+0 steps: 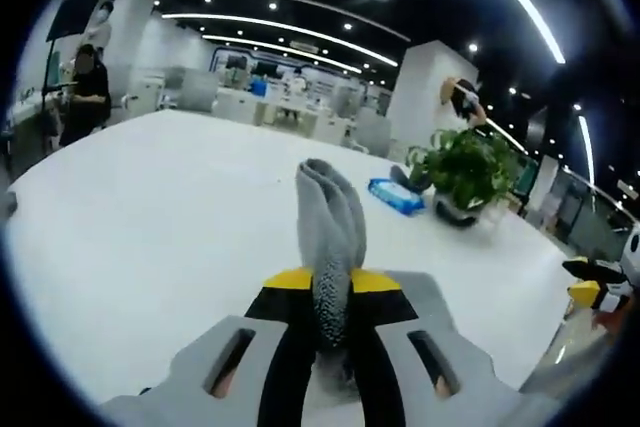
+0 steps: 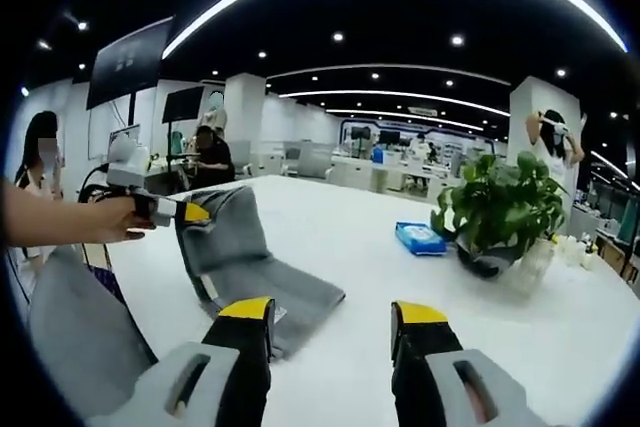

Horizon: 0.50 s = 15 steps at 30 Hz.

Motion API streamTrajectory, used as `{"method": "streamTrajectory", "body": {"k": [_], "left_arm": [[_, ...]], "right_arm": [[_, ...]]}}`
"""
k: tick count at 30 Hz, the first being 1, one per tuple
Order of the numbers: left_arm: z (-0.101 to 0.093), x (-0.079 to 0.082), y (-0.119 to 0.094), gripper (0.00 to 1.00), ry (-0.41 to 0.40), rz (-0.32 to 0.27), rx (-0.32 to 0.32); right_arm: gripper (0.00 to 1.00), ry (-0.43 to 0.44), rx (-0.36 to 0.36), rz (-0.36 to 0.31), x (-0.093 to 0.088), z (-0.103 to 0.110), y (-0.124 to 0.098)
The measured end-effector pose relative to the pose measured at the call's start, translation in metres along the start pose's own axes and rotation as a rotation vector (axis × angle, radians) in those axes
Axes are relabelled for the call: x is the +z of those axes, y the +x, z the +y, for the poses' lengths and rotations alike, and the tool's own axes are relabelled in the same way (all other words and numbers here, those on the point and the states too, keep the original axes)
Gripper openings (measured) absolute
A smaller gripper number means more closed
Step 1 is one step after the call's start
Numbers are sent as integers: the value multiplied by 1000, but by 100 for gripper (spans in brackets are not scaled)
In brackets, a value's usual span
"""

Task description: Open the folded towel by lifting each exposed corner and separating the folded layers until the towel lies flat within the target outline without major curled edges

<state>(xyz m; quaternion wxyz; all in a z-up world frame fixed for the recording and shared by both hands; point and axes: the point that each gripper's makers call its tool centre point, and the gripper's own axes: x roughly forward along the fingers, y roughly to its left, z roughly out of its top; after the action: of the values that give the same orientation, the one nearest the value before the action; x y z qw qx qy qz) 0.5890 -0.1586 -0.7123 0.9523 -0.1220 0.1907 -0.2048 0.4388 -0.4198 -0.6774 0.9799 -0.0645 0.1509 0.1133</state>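
Left claw: jaws closed on a fold of the grey woven fabric towel, which stands up between the yellow jaw tips in a narrow bunched column above the white tabletop. In the right gripper view the same left claw enters from the left, held in a person's hand, and lifts one corner of the towel. The raised part hangs as a draped fold; the lower part lies on the tabletop, just beyond the right claw's left jaw.

Right claw: jaws wide apart, holding nothing, positioned near the towel's near edge without visible contact.

Further along the tabletop, to the right: a flat blue plastic-wrapped packet and, beside it, a leafy green potted plant. Both stand well apart from the towel.
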Motion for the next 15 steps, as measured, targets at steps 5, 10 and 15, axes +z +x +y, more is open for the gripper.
{"method": "streamTrajectory", "body": {"k": [5, 10, 15], "left_arm": [[31, -13, -2, 9, -18, 18, 59], [47, -22, -3, 9, -63, 29, 95], [57, -27, -5, 10, -82, 49, 138]], "right_arm": [[48, -30, 16, 13, -1, 5, 1], [49, -44, 43, 20, -1, 12, 3], [55, -78, 149, 70, -10, 32, 14]]}}
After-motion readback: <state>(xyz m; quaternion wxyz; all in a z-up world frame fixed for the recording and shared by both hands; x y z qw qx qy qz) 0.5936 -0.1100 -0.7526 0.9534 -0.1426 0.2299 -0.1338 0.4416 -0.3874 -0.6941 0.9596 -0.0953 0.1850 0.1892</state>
